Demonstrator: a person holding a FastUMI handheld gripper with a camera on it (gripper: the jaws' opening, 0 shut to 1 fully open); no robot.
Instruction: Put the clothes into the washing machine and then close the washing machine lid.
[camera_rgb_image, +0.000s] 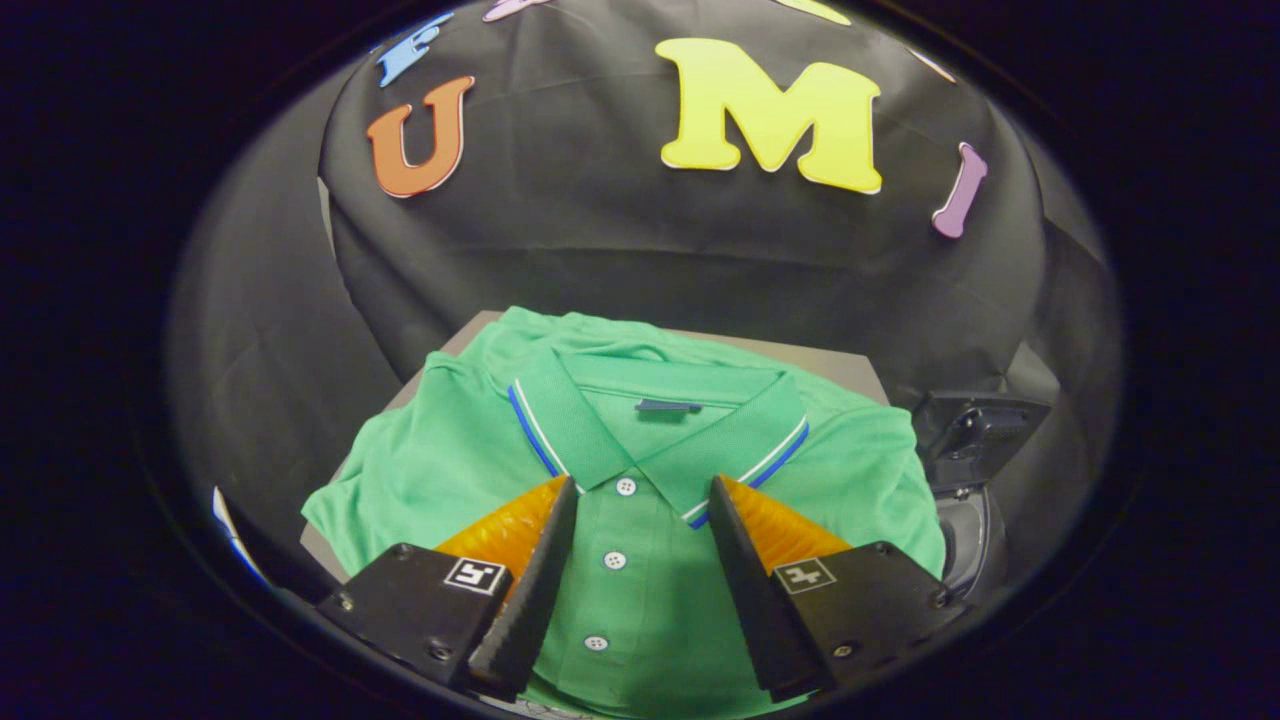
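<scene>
Tool (640, 500) hung wide open over the folded green polo shirt (620, 460), gripping nothing; shirt lay on the tabletop (850, 368), so loading and lid-closing both remained undone

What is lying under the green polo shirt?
The green polo shirt lies on a flat grey surface, seen at its far edge. The shirt covers the rest. The hand-held gripper is open above the button placket.
</scene>
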